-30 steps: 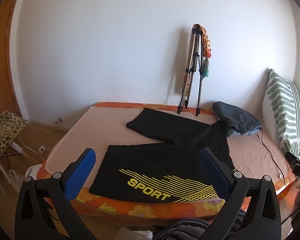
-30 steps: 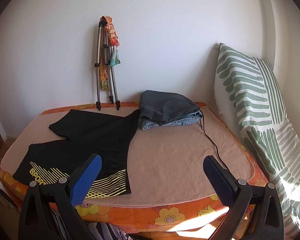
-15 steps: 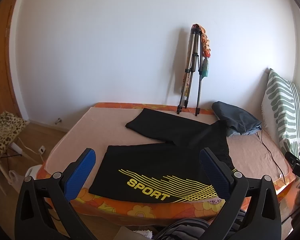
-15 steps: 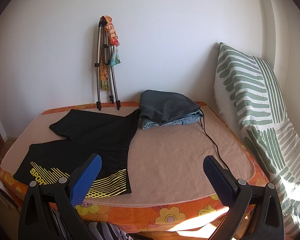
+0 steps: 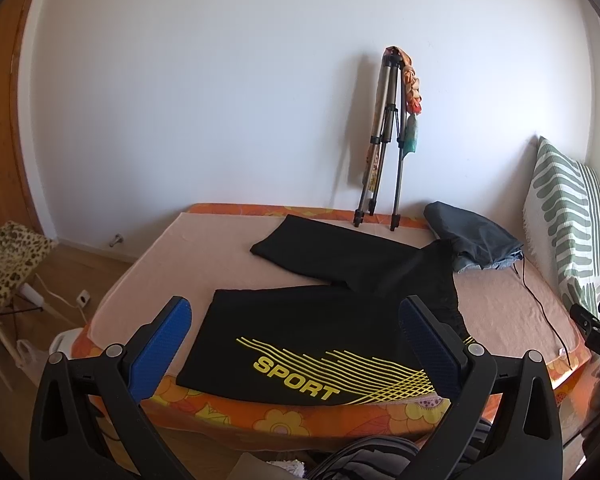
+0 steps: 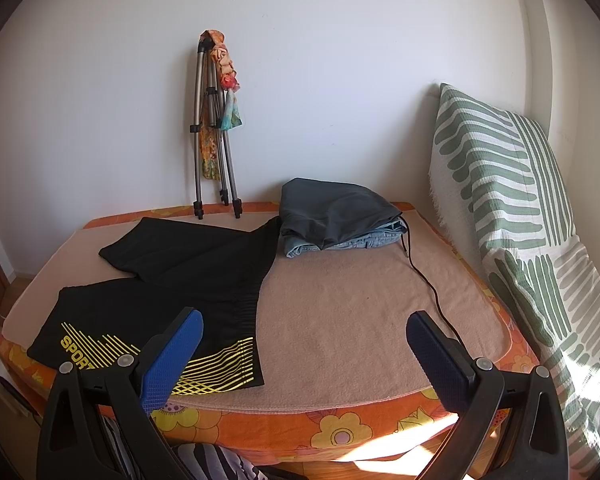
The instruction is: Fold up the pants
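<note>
Left gripper (image 5: 294, 330): held level in front of the near edge of the bed (image 5: 220, 408), aimed across it toward the wall. The 2 blue-padded fingers (image 5: 160, 350) are spread wide and hold nothing.

Right gripper (image 6: 304, 344): same level, forward-facing pose, further toward the pillow (image 6: 512, 208) side. Its 2 fingers (image 6: 172, 360) are likewise spread wide and empty.

Black pants (image 5: 320, 320): spread flat on the pink cover of the bed, beyond both sets of fingertips and not touching them. The leg printed "SPORT" in yellow lies along the near edge, framed between the left gripper's fingers; the other leg angles away toward the tripod (image 5: 384, 140) leaning on the wall. In the right wrist view, the pants (image 6: 172, 280) lie left of centre, the waistband end just beyond the left finger
</note>
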Available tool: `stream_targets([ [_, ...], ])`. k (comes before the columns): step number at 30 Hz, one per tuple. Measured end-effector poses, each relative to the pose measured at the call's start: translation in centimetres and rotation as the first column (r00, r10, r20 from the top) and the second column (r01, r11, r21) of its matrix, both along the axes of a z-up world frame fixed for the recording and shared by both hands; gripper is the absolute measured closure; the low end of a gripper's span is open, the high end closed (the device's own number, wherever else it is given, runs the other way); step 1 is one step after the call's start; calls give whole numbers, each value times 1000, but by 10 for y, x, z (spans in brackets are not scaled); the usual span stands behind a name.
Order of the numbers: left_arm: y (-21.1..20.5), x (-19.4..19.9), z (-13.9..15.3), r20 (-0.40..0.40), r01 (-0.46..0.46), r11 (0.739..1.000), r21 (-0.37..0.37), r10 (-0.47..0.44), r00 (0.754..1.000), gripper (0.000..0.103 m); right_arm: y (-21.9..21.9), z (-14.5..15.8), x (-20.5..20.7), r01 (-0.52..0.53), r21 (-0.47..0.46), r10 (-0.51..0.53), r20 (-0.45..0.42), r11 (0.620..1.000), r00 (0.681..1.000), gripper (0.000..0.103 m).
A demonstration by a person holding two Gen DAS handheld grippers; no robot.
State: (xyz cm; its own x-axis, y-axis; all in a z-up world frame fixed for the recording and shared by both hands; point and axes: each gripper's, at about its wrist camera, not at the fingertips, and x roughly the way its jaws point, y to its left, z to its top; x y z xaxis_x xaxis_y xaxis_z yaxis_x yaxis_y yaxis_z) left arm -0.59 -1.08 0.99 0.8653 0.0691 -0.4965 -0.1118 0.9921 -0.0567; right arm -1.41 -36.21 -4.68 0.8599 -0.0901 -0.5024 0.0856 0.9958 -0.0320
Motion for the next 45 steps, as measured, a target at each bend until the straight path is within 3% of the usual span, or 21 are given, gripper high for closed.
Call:
stream_targets([
  [27,9,6,-8,-11,-7,1000,11,7,1000,0,3,0,2,-9,-1,9,-3,1000,1000,0],
  [35,37,10,2,33,-35,997,63,33,999,0,6,10,4,-24,-31,24,12,999,1000,0],
  [39,64,14,12,83,-2,1000,15,0,997,0,6,20,7,-33,-59,35,38,998,999,0],
  [45,93,39,30,77,-11,1000,29,9,997,0,7,33,18,-41,-105,49,80,994,996,0],
])
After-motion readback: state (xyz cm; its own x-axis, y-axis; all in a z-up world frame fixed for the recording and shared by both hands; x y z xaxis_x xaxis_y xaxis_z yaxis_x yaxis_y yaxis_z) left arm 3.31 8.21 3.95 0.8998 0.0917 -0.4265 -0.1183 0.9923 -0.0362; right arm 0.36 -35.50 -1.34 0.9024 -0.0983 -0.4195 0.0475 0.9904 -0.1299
